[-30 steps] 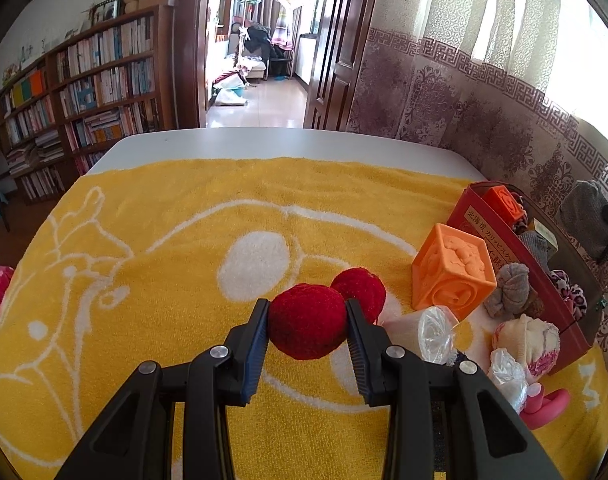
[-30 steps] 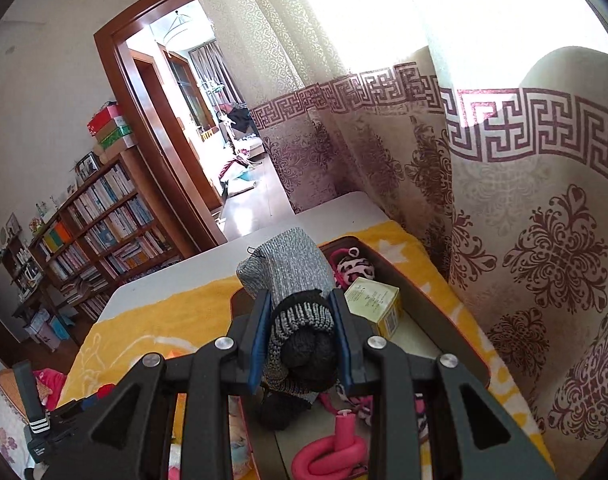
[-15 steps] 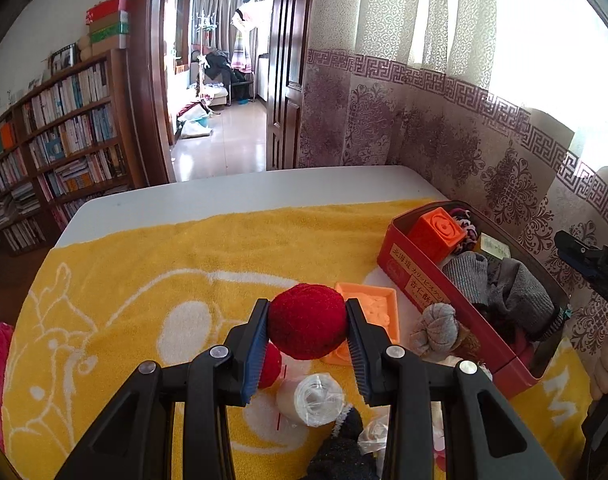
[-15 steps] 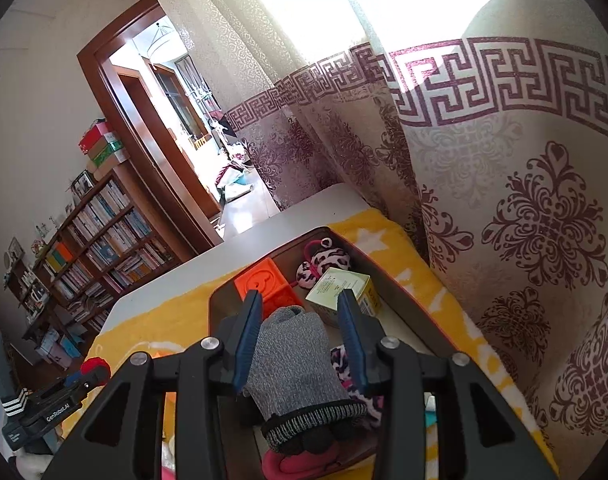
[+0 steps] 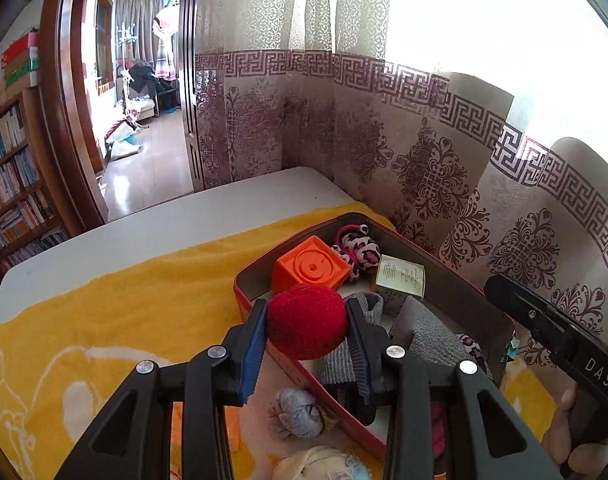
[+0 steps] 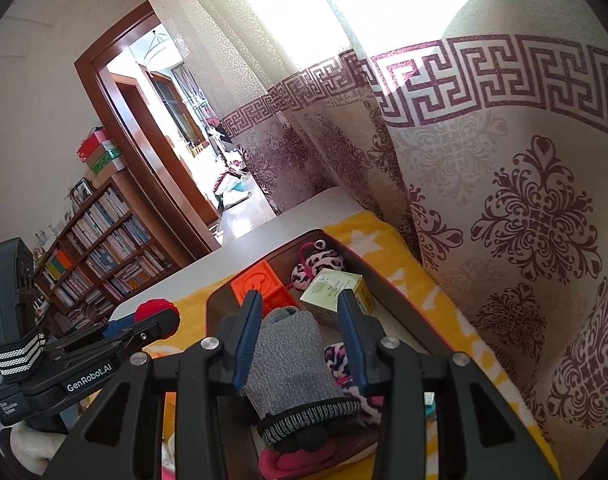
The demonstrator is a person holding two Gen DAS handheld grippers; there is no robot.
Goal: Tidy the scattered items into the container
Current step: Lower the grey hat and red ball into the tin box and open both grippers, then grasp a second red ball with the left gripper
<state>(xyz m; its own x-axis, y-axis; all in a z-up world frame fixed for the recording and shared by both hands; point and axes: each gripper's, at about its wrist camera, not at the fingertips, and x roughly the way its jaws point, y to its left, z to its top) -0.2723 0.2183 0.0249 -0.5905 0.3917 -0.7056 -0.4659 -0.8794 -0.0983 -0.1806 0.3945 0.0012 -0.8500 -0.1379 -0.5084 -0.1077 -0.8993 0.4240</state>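
Left hand-held gripper [image 5: 307,330]: clamped on fuzzy red pom-pom ball [image 5: 306,321], above red rectangular box [image 5: 455,300]. Right hand-held gripper [image 6: 298,334]: spread, empty. Next: lower, release.

Colours and patterns, as seen past my fingers [image 5: 256,344], black with blue pads:
- Fuzzy round pom-pom ball [image 5: 307,327]: deep red.
- Rectangular box container [image 5: 251,307]: red outside, grey-brown inside.
- Soft embossed cube block [image 5: 311,267]: orange, raised spiral on top.
- Knitted sock [image 6: 288,364]: speckled grey, black-edged cuff.
- Plush toy [image 5: 353,246]: white with black spots, pink trim.
- Small carton [image 5: 400,276]: pale cream, fine dark print.
- Terry towel [image 5: 116,312] over my white table [image 5: 164,228]: yellow, white line figures.
- Curtain [image 5: 443,152]: beige, maroon key-fret band and damask motifs.
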